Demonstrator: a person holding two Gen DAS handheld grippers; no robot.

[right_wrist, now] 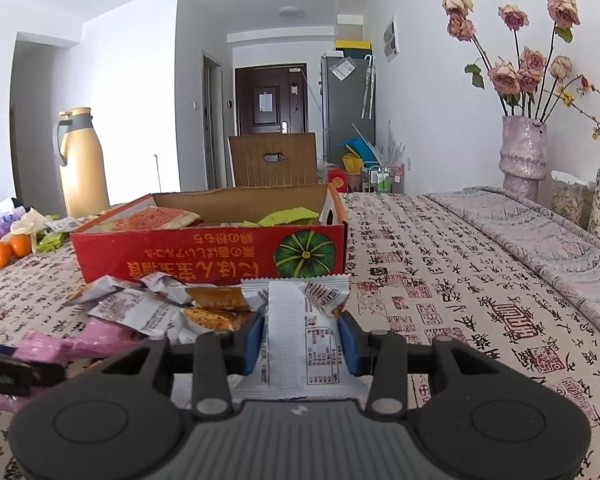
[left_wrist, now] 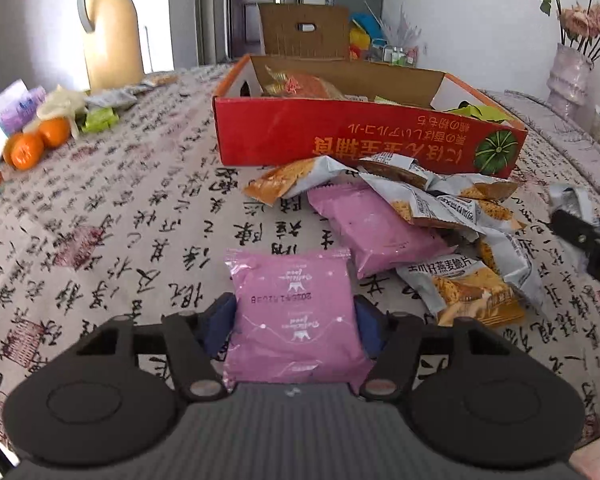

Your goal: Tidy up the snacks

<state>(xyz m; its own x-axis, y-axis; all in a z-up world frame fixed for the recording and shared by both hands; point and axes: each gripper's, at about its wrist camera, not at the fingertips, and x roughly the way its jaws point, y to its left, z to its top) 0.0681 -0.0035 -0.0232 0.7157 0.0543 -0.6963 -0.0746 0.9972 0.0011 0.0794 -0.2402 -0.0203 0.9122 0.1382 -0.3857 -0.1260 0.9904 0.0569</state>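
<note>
My left gripper is shut on a pink snack packet, with its blue pads against both sides, low over the tablecloth. A second pink packet lies just beyond, beside a pile of grey-and-orange oat crisp packets. Behind them stands the open red box with several snacks inside. My right gripper is shut on a white-backed snack packet, held upright in front of the red box and to the right of the pile. Part of the right gripper shows at the right edge of the left wrist view.
A yellow thermos jug, oranges and small wrappers sit at the far left. A brown cardboard box stands behind the red box. A vase of dried roses and a folded cloth are on the right.
</note>
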